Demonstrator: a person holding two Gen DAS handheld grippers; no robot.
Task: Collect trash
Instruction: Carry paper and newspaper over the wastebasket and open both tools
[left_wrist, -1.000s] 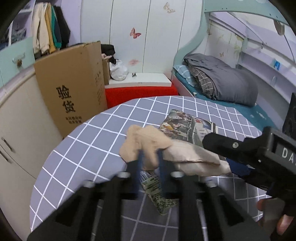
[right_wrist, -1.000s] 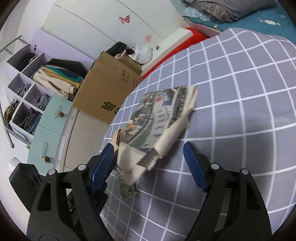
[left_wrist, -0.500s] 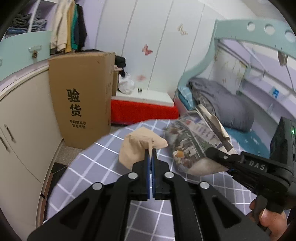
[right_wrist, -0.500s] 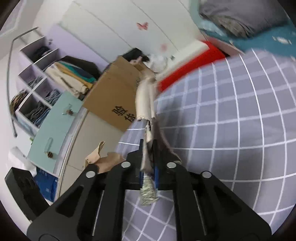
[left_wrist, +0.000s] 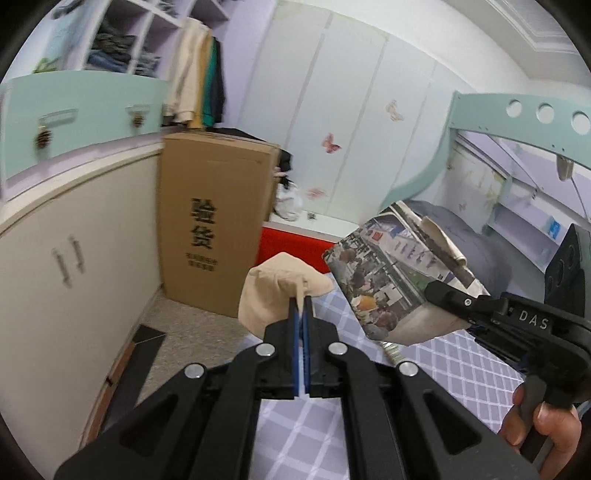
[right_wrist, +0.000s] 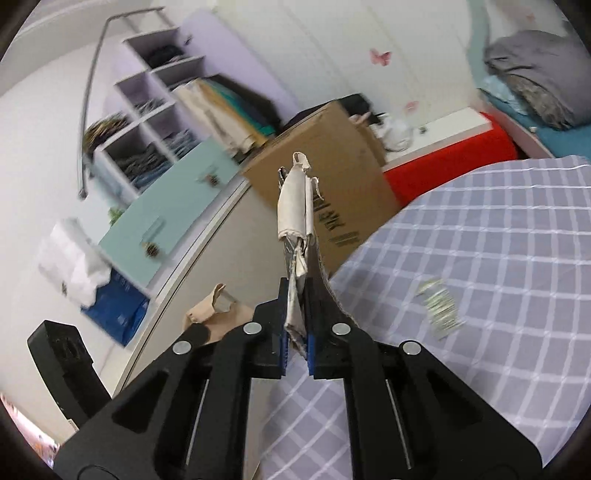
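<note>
Left claw is clamping a beige paper scrap, now lifted clear of the checked surface it was lying on a second ago, beside the folded newspaper. Right claw is pinching that newspaper edge-on, also raised; one small printed scrap is remaining on the surface, probably next for collecting.

The left claw covers the pinched edge of the beige paper scrap. Right of that scrap, the right claw hides the newspaper's lower corner. A paper scrap on the checked desk is motion-blurred, its print unreadable. The shelf cubbies' contents smear together.
</note>
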